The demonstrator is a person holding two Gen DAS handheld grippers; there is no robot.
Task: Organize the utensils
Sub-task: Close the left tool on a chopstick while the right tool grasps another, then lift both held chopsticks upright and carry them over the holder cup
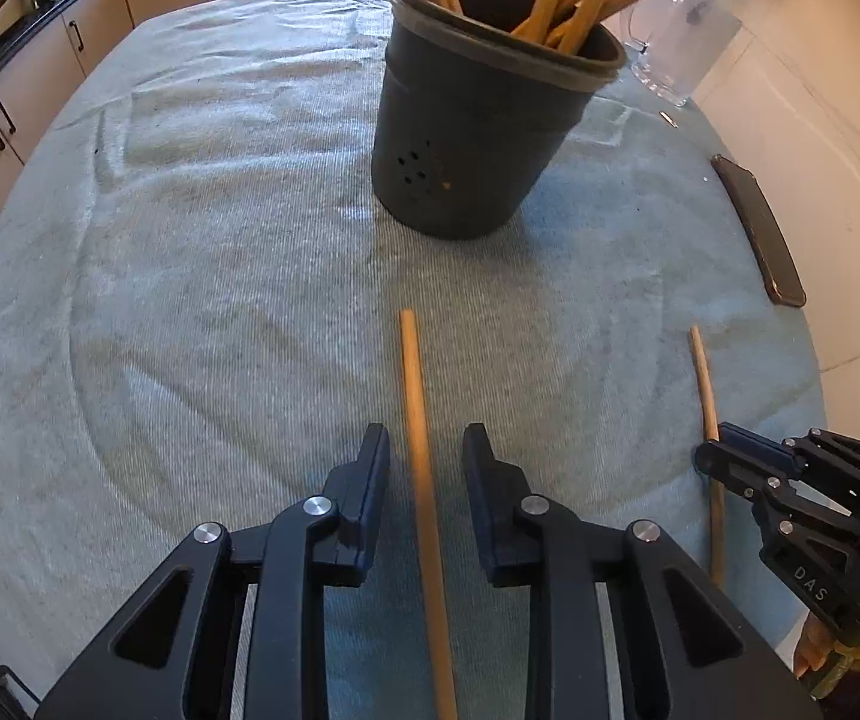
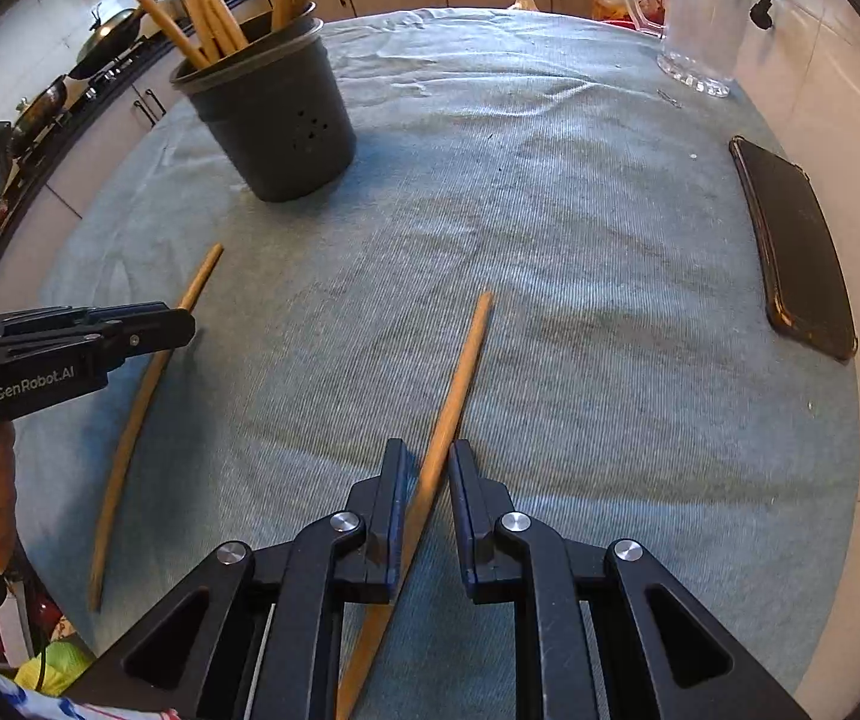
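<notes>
Kitchen table under a blue-grey cloth point(image 1: 220, 240): two wooden sticks lie flat before the dark holder point(image 1: 478, 120). Left gripper point(image 1: 424, 450) straddles one stick point(image 1: 418, 420), jaws narrowly apart, not pinching; right gripper point(image 2: 427, 462) likewise around the other stick point(image 2: 460, 366). Both look light, stiff and smooth, best pinched mid-shaft.

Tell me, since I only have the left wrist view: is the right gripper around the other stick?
Observer: Yes. The right gripper has the right stick between its fingers, with the jaws narrowly apart.
Operator: Where does my stick end behind the gripper?
Observer: The near end of the left stick lies on the cloth, close to the cloth's near edge.
Operator: Am I over its middle?
Observer: No. The left gripper is over the part nearer its far end, toward the utensil holder.
</notes>
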